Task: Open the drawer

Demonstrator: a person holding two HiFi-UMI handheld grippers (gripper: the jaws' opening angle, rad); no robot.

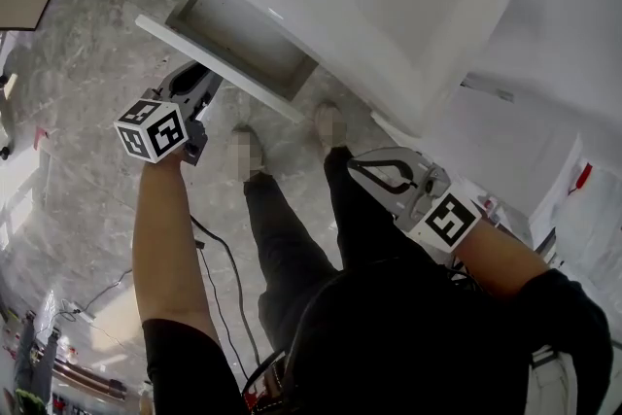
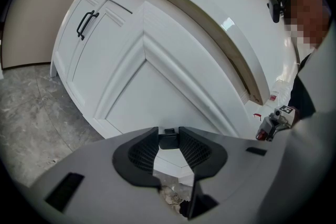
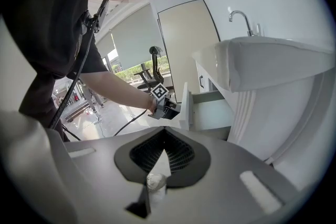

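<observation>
The drawer [image 1: 222, 65] is standing partly out of the white cabinet [image 1: 389, 5] at the far left. The left gripper [image 1: 199, 83] is grasping its small black handle [image 2: 168, 139] between the pads. The right gripper [image 1: 362, 168] is hanging clenched and empty at the near right, well apart from the drawer. The pull is probably going best straight toward the person, level with the drawer's run, so the slim handle is not slipping free.
</observation>
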